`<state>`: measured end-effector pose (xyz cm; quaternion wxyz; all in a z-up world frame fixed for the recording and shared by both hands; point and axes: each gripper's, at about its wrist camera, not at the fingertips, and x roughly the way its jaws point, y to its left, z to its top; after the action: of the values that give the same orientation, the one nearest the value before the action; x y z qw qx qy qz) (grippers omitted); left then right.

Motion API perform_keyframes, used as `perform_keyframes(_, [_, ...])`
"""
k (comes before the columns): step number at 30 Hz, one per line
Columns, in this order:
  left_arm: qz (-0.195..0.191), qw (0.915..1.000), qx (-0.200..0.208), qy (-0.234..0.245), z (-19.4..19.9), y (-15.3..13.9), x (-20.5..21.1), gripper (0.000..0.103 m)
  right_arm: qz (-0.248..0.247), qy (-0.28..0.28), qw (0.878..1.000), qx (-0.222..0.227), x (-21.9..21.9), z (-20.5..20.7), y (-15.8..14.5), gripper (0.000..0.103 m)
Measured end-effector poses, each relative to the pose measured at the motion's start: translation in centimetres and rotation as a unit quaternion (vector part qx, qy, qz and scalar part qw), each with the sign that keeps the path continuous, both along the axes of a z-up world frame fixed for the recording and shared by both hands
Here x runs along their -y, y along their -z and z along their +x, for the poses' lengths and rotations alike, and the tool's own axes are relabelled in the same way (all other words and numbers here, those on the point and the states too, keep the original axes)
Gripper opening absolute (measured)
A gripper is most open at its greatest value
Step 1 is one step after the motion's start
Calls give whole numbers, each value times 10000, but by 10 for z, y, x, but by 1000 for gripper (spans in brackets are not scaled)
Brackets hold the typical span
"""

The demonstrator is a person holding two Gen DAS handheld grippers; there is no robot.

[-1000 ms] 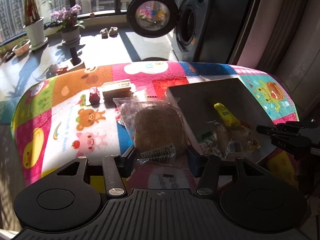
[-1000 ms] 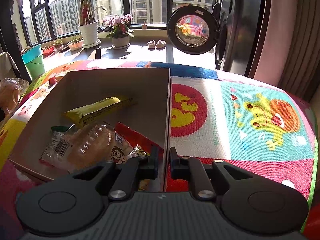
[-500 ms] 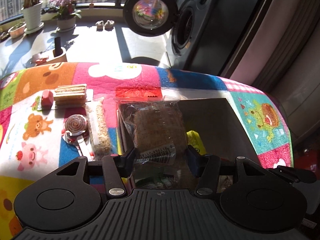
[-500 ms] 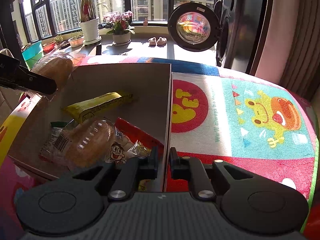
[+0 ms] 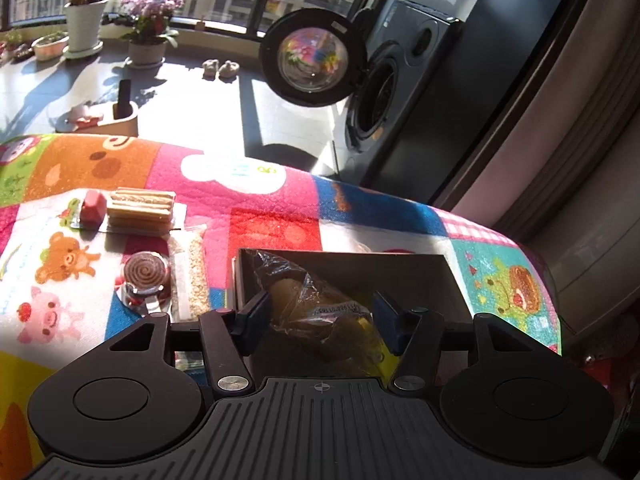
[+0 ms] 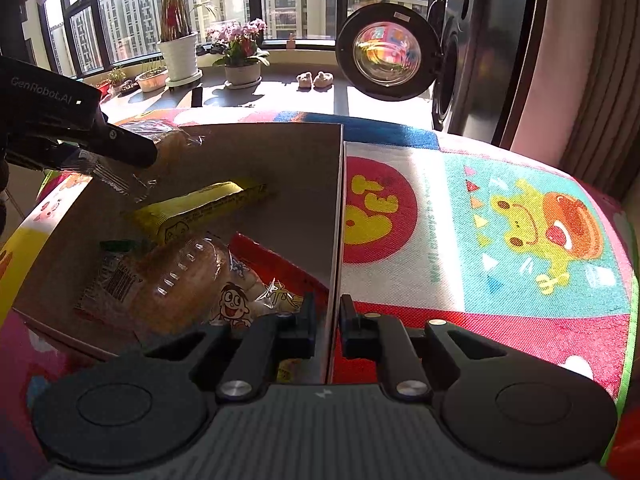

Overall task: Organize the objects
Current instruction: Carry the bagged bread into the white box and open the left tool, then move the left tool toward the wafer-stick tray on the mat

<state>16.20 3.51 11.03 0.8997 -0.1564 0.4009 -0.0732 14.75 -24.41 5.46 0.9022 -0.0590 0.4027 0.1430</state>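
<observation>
My left gripper stands over the cardboard box with its jaws wide; a bagged brown bread hangs between them, and its grip on the bag is unclear. In the right wrist view the left gripper shows at the box's far left corner with the bread bag under it. My right gripper is shut on the box's right wall. Inside the box lie a yellow packet, a bagged bun and a red snack bag.
On the colourful mat left of the box lie a wafer stack, a small red block, a swirl lollipop and a bag of grains. A washing machine with open door stands beyond the mat.
My left gripper has carried the bread bag right, over the box, and tilted down into it. The bread now sags between the jaws. My right gripper has kept still on the box wall.
</observation>
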Motion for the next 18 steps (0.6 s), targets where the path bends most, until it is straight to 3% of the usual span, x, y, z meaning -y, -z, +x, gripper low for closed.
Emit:
perform_keyframes(16, [6, 9992, -40, -386, -31, 3, -54, 60, 8, 14, 10000, 5, -3, -4, 0, 13])
perform_keyframes(18, [160, 9990, -19, -417, -35, 3, -59, 60, 8, 15, 10000, 7, -3, -4, 0, 13])
